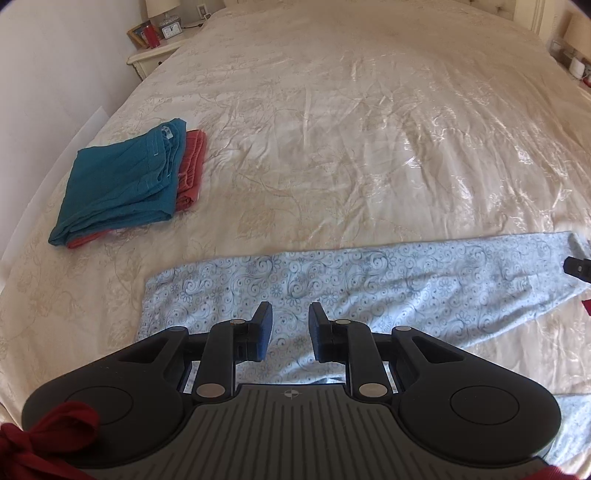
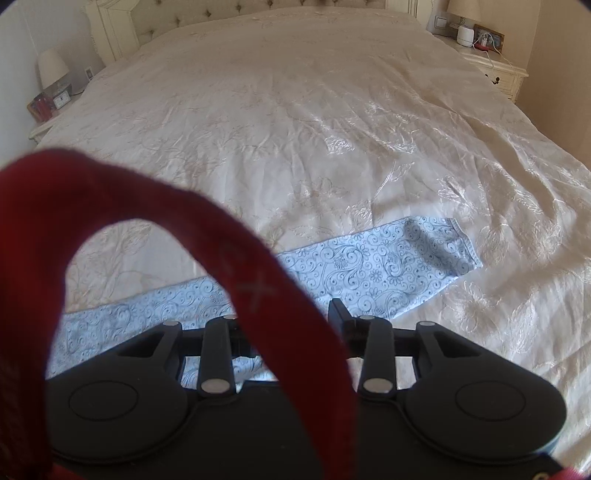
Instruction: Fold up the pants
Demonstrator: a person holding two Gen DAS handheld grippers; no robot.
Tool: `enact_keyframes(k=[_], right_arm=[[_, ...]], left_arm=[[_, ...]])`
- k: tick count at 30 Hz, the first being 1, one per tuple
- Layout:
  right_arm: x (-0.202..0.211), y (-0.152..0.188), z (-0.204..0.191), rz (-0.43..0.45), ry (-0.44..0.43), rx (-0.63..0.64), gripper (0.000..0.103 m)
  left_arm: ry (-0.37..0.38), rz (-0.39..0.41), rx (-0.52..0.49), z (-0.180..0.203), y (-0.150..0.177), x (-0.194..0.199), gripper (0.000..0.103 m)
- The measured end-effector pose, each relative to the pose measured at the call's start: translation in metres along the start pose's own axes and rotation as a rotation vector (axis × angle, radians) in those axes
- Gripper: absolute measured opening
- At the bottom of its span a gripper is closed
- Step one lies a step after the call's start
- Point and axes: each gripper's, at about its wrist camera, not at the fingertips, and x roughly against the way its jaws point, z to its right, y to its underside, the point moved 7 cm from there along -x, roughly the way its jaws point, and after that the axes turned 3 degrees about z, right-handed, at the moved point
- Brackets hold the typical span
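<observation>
Light blue floral pants (image 1: 332, 291) lie flat across the near part of the bed, legs together, running left to right. My left gripper (image 1: 290, 325) is open and empty, hovering over the waist end of the pants. In the right wrist view the pants (image 2: 376, 273) end in a leg cuff at the right. My right gripper (image 2: 295, 325) is over the leg part; a red strap (image 2: 258, 291) hides its left finger and the gap, so only the right finger (image 2: 338, 310) shows. The right gripper's tip also shows in the left wrist view (image 1: 578, 266).
A cream satin bedspread (image 1: 351, 129) covers the bed. Folded teal pants (image 1: 122, 181) lie on folded coral pants (image 1: 190, 166) at the left. Nightstands with lamps stand at both far corners (image 1: 155, 51) (image 2: 491, 70). The headboard (image 2: 258, 7) is beyond.
</observation>
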Motion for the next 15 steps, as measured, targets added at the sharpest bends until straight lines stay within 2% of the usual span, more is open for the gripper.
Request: enact_keyframes(k=[9, 15], right_arm=[[-0.097, -0.018, 0.003, -0.012, 0.010, -0.066, 0.049], [-0.142, -0.020, 0.010, -0.064, 0.077, -0.143, 0.049]], left_arm=[[-0.008, -0.038, -0.008, 0.004, -0.014, -0.062, 0.021], [-0.013, -0.061, -0.003, 0.006, -0.016, -0.086, 0.021]])
